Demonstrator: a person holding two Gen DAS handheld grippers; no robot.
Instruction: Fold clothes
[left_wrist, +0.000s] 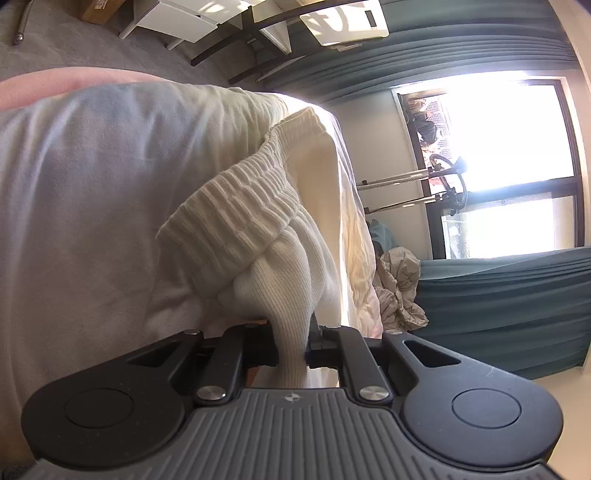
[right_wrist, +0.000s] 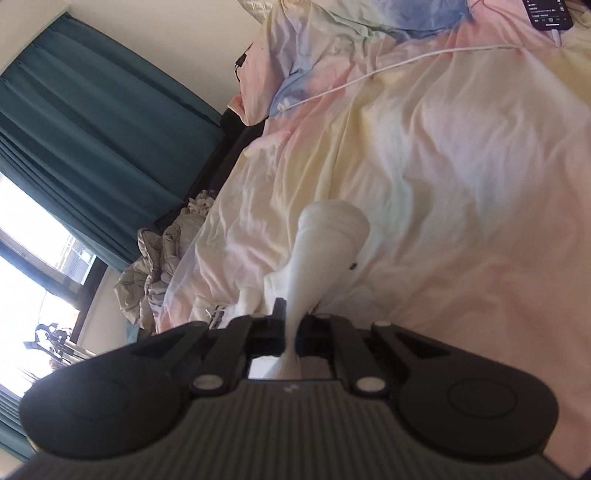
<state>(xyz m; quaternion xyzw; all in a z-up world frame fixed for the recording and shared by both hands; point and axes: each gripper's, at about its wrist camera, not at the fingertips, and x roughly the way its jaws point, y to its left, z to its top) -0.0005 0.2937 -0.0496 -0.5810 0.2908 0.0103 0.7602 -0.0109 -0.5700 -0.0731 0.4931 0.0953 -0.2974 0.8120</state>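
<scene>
A white ribbed sock (left_wrist: 258, 229) with an elastic cuff fills the middle of the left wrist view, held over the pastel bed cover (left_wrist: 92, 177). My left gripper (left_wrist: 291, 339) is shut on the sock's knit body, which bunches between the jaws. In the right wrist view my right gripper (right_wrist: 293, 326) is shut on the white sock (right_wrist: 328, 236), whose rounded end hangs forward above the bed cover (right_wrist: 443, 166). More white clothing (right_wrist: 243, 299) lies on the bed just behind the right gripper.
A black phone (right_wrist: 548, 13) with a white cable (right_wrist: 369, 75) lies on the bed. Teal curtains (right_wrist: 92, 122) and a bright window (left_wrist: 509, 158) flank the bed. Crumpled grey fabric (right_wrist: 155, 258) sits by the bed's edge. White furniture (left_wrist: 192, 18) stands on the carpet.
</scene>
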